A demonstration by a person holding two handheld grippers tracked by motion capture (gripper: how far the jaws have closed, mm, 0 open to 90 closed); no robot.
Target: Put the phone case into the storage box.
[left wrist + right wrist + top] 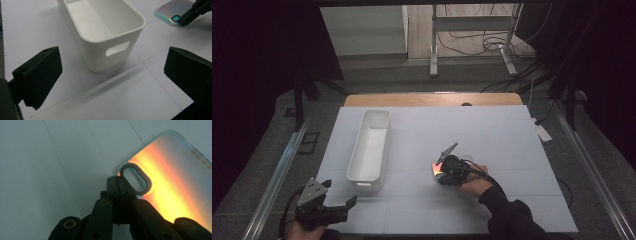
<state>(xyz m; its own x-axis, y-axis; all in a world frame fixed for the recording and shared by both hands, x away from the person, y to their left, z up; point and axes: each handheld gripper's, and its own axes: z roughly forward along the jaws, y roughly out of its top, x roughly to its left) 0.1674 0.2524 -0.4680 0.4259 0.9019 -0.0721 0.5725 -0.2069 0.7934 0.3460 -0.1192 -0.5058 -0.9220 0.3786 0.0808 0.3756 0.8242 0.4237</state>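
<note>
On the white worktop (pixel 512 150), the right gripper (pixel 119 185) has its jaws together at the corner of an iridescent phone case (pixel 172 177). Nearer the front edge, the left gripper (pixel 112 75) waits with jaws wide apart, facing a white bin (pixel 100 27).

Lab or test room: dark curtains (pixel 257 45) flank a white-topped table (pixel 492 125); loose cables (pixel 492 45) lie on the floor beyond its far edge, by a metal stand (pixel 472 30).

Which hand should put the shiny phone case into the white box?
The right. The right gripper is already shut on the phone case at its corner by the camera hole. The left gripper is open, holding nothing, near the end of the white box.
</note>
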